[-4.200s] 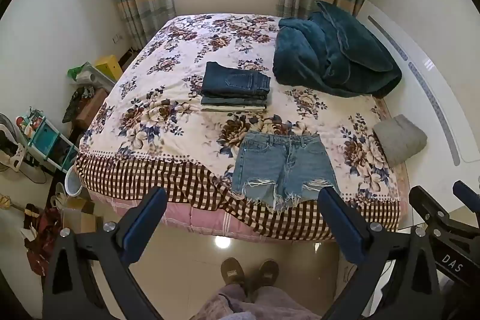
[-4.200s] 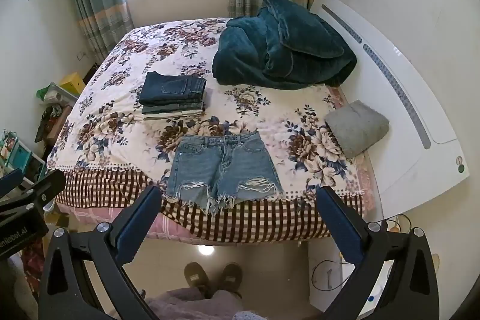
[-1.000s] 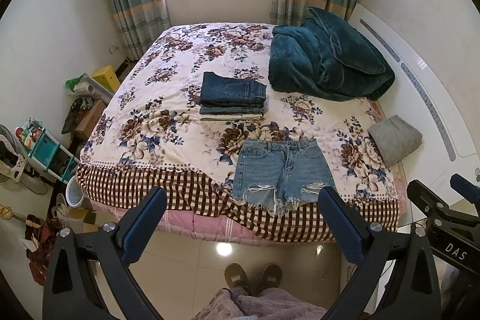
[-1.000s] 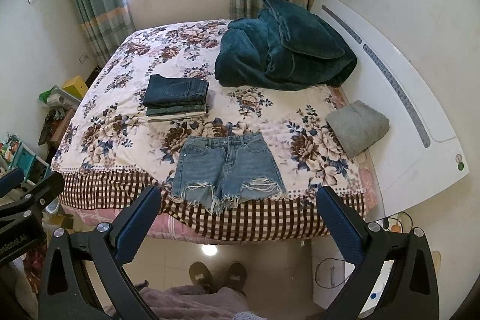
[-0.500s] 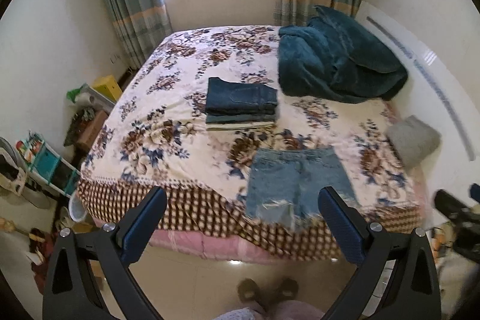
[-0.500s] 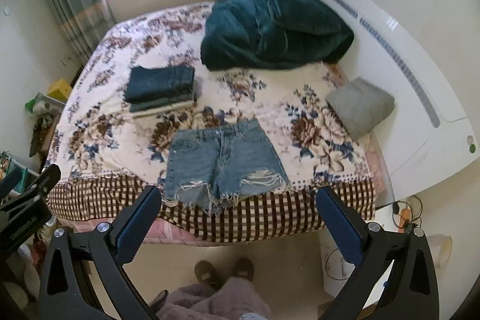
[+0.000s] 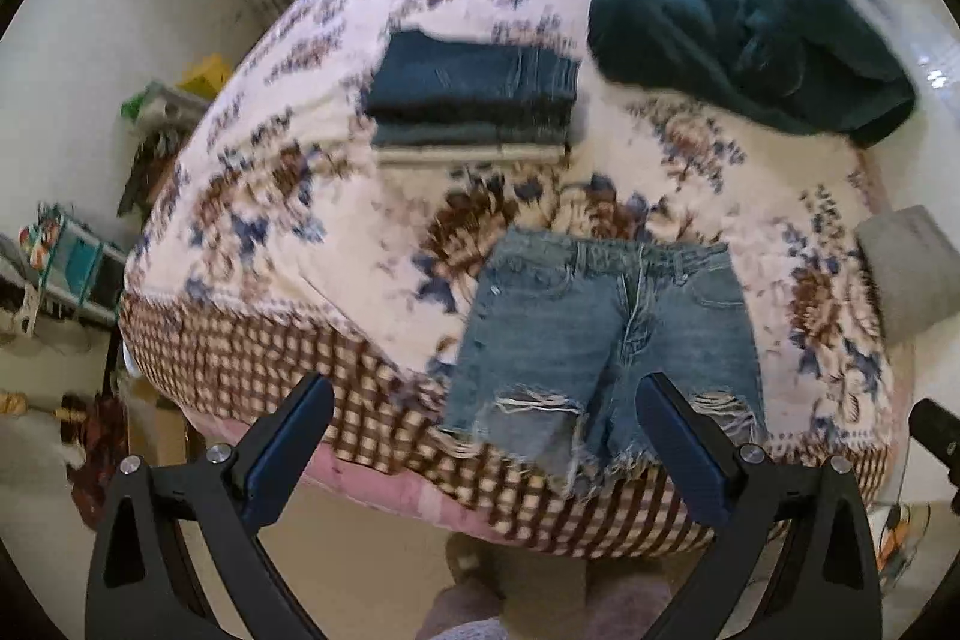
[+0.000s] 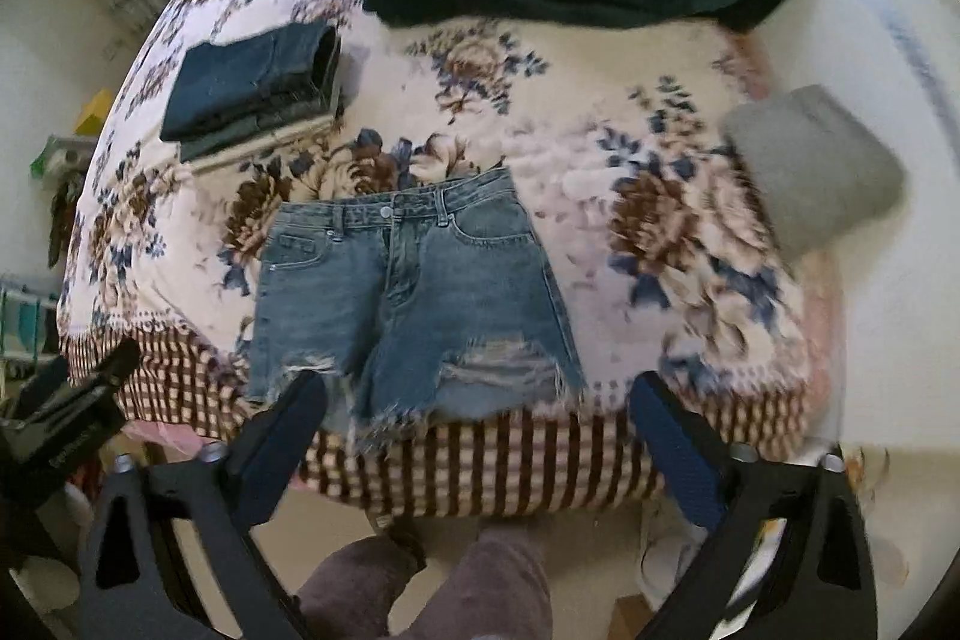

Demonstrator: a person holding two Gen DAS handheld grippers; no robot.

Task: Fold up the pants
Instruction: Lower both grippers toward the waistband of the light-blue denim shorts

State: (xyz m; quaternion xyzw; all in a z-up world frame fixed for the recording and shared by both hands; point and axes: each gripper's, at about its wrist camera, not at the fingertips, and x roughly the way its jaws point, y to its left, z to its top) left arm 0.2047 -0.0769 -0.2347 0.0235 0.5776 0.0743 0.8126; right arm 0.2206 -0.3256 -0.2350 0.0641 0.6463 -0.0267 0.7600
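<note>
Light blue denim shorts (image 7: 606, 334) lie flat at the near edge of the floral bed (image 7: 288, 196), waistband away from me, frayed hems over the checked border. They also show in the right wrist view (image 8: 408, 304). My left gripper (image 7: 486, 436) is open and empty, held in the air in front of the bed, before the shorts' left hem. My right gripper (image 8: 474, 430) is open and empty, just in front of the hems. The left gripper's body (image 8: 60, 436) shows at the left edge of the right wrist view.
A stack of folded dark jeans (image 7: 474, 100) lies behind the shorts, also in the right wrist view (image 8: 258, 82). A teal blanket (image 7: 738, 16) is heaped at the back right. A grey folded item (image 8: 810, 166) lies at the right edge. Clutter (image 7: 54, 268) stands left of the bed.
Both grippers have moved forward and down toward the bed's near edge; the shorts now look much larger. Both stay open. The shorts have not moved.
</note>
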